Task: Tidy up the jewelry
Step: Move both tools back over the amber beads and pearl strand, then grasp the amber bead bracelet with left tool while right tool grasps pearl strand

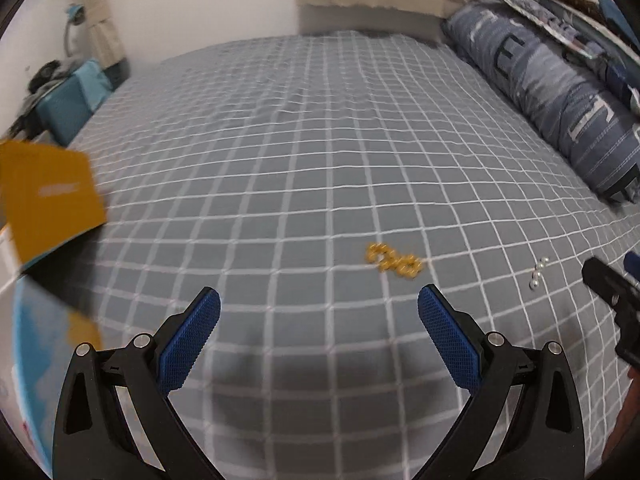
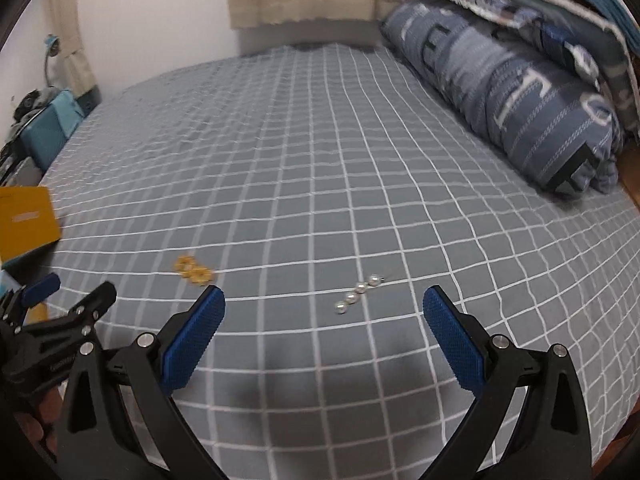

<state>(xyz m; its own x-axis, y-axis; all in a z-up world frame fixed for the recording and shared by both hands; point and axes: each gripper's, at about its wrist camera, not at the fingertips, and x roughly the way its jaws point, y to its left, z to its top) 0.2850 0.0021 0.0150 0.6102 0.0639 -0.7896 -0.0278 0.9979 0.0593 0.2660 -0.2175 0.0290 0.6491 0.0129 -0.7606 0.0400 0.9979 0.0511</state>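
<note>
A gold chain-link piece [image 1: 394, 263] lies on the grey checked bedspread [image 1: 280, 168], just ahead and right of my open, empty left gripper [image 1: 319, 305]. A short string of pearls [image 1: 537, 275] lies further right. In the right wrist view the pearls [image 2: 358, 294] lie just ahead between the fingers of my open, empty right gripper [image 2: 323, 302], and the gold piece [image 2: 194, 270] lies to their left. A yellow box lid [image 1: 48, 196] stands at the left edge; it also shows in the right wrist view [image 2: 26, 222].
A long blue patterned bolster [image 1: 556, 92] lies along the bed's right side under stacked papers. A teal box [image 1: 68, 104] sits beyond the bed's left edge. Curtain and wall stand at the far end. The left gripper [image 2: 44, 320] shows at the right wrist view's left edge.
</note>
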